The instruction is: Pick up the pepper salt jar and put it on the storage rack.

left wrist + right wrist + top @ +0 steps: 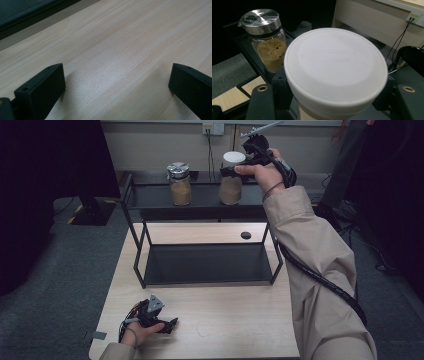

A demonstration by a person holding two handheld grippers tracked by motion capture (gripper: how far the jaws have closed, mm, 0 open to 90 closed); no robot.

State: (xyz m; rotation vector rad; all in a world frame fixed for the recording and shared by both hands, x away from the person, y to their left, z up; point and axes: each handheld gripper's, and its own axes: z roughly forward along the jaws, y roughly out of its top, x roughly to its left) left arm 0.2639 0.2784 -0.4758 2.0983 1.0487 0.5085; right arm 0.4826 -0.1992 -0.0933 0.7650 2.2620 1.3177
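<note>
The right gripper (231, 170) is clamped just under the cap of the white-lidded glass jar of brown seasoning (231, 182), which stands at, or barely above, the top tier of the black metal two-tier shelf (200, 200), well right of the steel-lidded glass jar of brown powder (179, 184); this reads as the placing step, though contact with the tier cannot be confirmed; next, settle it upright, then release; the left gripper (167, 324) rests unclenched and empty on the pale wooden table (235, 320).

A steel-lidded jar (179, 183) of brown powder stands on the black shelf (200, 200).
</note>
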